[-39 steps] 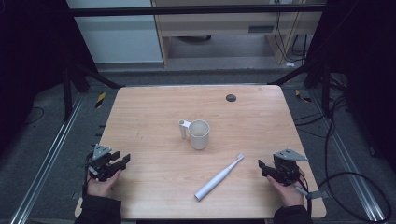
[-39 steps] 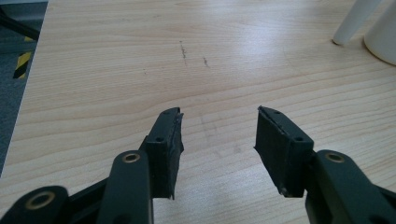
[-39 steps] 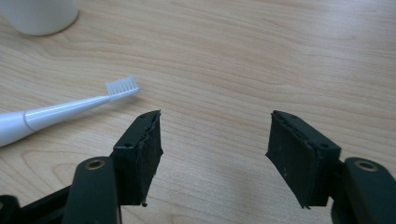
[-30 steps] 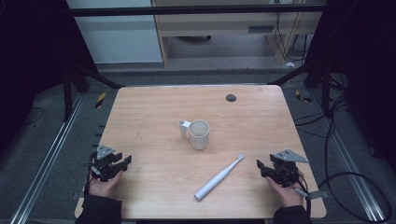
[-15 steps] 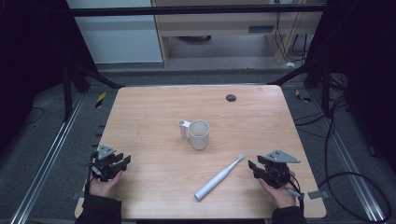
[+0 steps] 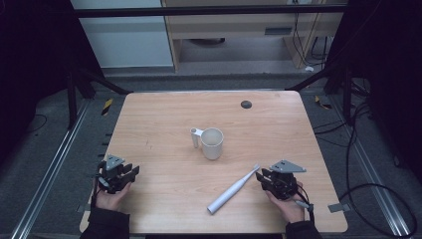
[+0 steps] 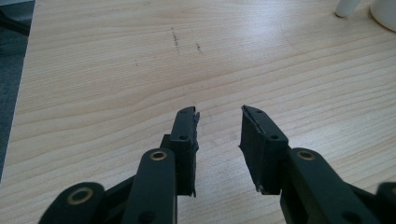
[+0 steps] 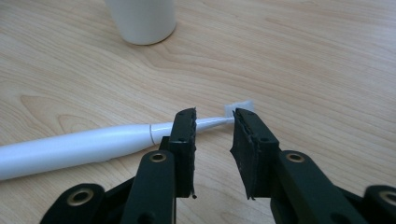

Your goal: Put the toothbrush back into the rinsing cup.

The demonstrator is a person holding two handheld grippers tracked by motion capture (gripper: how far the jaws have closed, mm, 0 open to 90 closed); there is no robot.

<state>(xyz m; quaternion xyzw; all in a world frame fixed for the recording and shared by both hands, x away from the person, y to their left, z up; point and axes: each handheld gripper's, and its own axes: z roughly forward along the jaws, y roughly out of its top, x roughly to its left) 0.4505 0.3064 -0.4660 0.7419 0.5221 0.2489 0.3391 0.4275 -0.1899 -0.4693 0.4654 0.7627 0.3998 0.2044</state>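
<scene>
A white electric toothbrush [image 6: 233, 189] lies slantwise on the wooden table [image 6: 164, 119], brush head toward the right. My right gripper [image 6: 263, 178] is open just beside that head; in the right gripper view the thin neck [image 8: 212, 122] passes behind the open jaws and the handle [image 8: 74, 147] runs off to the left. A white mug [image 6: 212, 143] stands upright at the table's middle, its handle [image 6: 194, 138] pointing left; its base [image 8: 140, 21] is at the top of the right gripper view. My left gripper [image 6: 133, 172] rests open near the front left edge with bare wood between its fingers [image 7: 185, 135].
A small dark round spot [image 6: 246, 104] sits near the table's far edge. Metal rails and cables run along the floor on both sides. A cabinet and shelf stand beyond the far edge.
My right gripper has moved left toward the toothbrush head. The left gripper has barely shifted. Mug and toothbrush lie as before.
</scene>
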